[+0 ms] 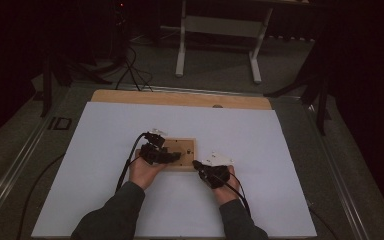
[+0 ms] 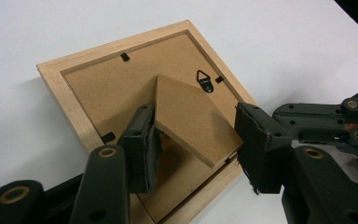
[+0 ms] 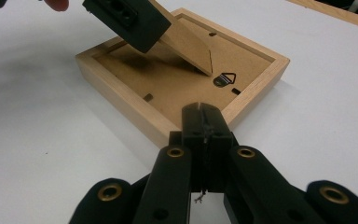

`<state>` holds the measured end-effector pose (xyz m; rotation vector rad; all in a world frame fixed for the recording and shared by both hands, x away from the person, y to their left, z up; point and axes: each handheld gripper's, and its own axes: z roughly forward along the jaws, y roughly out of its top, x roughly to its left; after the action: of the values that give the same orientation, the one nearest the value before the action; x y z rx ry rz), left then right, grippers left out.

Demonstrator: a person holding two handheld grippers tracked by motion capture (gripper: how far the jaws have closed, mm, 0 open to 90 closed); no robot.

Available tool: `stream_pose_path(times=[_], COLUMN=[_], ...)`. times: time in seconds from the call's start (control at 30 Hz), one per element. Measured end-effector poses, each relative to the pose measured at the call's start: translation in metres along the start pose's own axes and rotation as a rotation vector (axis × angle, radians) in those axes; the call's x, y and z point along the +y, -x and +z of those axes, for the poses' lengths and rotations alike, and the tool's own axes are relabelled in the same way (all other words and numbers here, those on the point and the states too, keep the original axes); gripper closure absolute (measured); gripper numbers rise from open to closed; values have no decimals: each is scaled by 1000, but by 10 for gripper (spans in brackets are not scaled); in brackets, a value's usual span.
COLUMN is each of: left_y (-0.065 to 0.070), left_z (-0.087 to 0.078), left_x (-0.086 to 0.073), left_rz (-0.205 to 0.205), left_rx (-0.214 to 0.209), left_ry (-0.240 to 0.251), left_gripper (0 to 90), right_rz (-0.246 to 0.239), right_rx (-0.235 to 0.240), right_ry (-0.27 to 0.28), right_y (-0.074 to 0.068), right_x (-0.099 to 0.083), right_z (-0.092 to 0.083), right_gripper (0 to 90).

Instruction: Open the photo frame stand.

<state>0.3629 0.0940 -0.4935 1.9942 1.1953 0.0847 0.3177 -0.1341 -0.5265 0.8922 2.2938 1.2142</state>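
A light wooden picture frame [image 1: 186, 145] lies face down on the white sheet [image 1: 130, 125], its brown backing board up. My left gripper [image 2: 196, 149] straddles the frame's hinged stand flap [image 2: 191, 116], one jaw against each side edge, and holds it tilted up off the backing. One of its fingers [image 3: 130, 18] covers the flap's upper end. My right gripper [image 3: 200, 114] is shut with nothing in it, its tip against the frame's near rim [image 3: 121, 88]. A small metal hanger [image 2: 205, 83] sits on the backing beside the flap.
The sheet covers a wooden tabletop [image 1: 180, 98] with bare room all around the frame. Behind the table stand the white legs of another table [image 1: 180, 50], with cables [image 1: 130, 70] on the floor and dark stands on both sides.
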Motion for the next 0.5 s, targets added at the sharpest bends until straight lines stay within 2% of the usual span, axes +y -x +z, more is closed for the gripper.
stream_pose_path(times=[0.5], left_y=[-5], left_z=[3], left_x=[5], left_rz=[-49], left_rx=[-31], left_ry=[9], left_gripper=[492], right_rz=[2], right_rx=[0], right_ry=[-1], right_y=[0], right_x=[0], right_z=[0], right_gripper=[895])
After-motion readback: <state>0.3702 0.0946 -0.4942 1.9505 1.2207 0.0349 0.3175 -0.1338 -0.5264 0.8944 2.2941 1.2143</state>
